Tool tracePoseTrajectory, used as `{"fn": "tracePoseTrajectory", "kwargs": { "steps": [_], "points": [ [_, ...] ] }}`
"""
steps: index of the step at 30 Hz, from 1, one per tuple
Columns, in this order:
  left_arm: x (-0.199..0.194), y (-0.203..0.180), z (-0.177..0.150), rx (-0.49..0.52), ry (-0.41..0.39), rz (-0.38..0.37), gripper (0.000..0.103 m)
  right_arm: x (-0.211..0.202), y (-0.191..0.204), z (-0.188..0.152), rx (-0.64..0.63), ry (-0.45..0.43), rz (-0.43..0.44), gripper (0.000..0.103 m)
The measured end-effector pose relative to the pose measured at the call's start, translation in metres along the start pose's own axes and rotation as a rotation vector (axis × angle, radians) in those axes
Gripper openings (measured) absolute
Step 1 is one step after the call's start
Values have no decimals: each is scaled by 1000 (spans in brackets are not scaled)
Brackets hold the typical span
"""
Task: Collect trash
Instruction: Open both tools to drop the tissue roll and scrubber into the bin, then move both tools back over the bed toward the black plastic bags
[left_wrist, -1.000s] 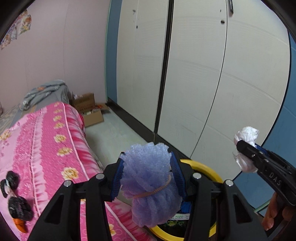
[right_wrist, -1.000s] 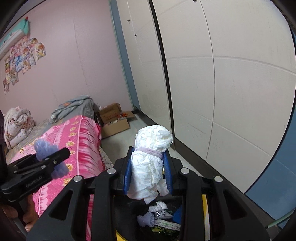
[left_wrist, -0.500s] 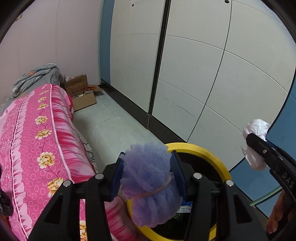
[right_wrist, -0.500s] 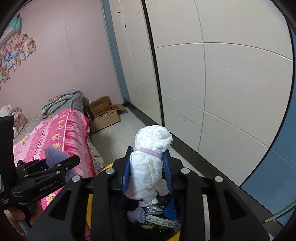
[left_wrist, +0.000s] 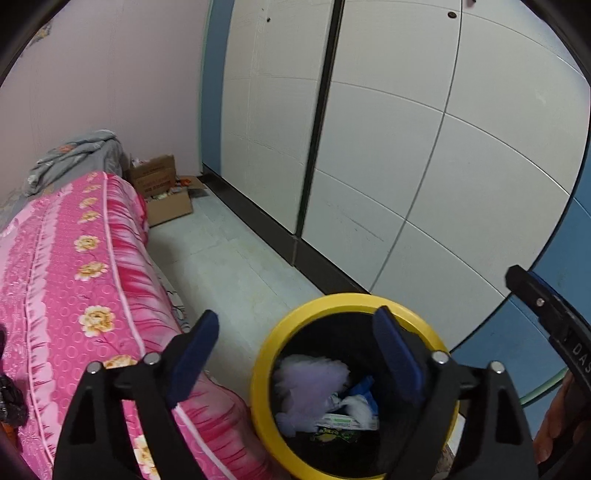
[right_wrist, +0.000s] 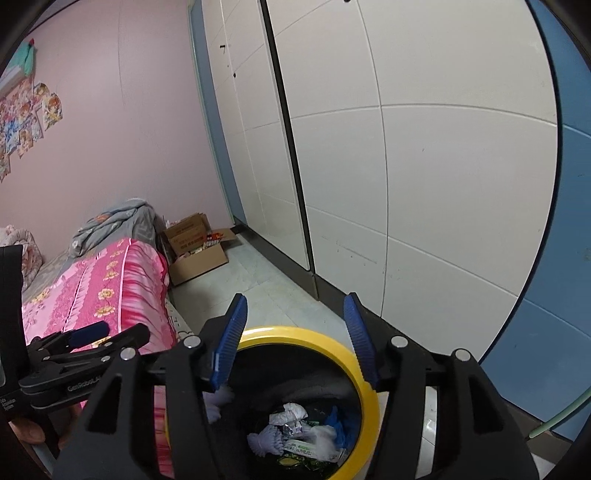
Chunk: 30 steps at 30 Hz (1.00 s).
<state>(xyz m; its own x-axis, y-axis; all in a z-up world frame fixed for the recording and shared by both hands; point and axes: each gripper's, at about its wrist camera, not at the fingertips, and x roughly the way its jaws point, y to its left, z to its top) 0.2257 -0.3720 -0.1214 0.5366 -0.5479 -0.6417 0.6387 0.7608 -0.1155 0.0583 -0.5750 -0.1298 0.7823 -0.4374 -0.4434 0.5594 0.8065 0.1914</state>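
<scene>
A yellow-rimmed black trash bin (left_wrist: 334, 302) stands on the floor beside the bed and also shows in the right wrist view (right_wrist: 306, 334). My left gripper (left_wrist: 295, 328) is open and empty above the bin. My right gripper (right_wrist: 293, 314) is open and empty above the bin too. The purple foam ball (left_wrist: 308, 380) lies blurred inside the bin; in the right wrist view it (right_wrist: 218, 400) shows by the left finger. White crumpled paper (right_wrist: 291, 411) and several wrappers lie at the bin's bottom. The right gripper's side (left_wrist: 546, 314) shows at the left view's right edge.
A bed with a pink flowered cover (left_wrist: 74, 266) runs along the left. An open cardboard box (left_wrist: 162, 192) sits on the floor at its far end. White wardrobe doors (left_wrist: 406, 147) line the right. Black items (left_wrist: 11, 398) lie on the bed at the left edge.
Both grippers opened over the bin. The purple foam ball and the white paper wad dropped out of them into the bin.
</scene>
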Motion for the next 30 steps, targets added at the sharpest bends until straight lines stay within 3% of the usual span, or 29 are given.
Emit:
{"fn": "tracePoseTrajectory", "kwargs": {
  "steps": [9,15,24,30],
  "points": [
    [-33,34,4,-49,-52,76,89,-29,7,14,0,-63,51,58],
    [-67,72,2,-85,-95,163,89,-39,34,25,-19,-49,163,62],
    [-122,146,-14,-172,-144,296,89,-45,107,28,-119,22,356,68],
    [-164,219,-27,-258,-170,423,89,-38,179,16,-195,109,530,68]
  ]
}}
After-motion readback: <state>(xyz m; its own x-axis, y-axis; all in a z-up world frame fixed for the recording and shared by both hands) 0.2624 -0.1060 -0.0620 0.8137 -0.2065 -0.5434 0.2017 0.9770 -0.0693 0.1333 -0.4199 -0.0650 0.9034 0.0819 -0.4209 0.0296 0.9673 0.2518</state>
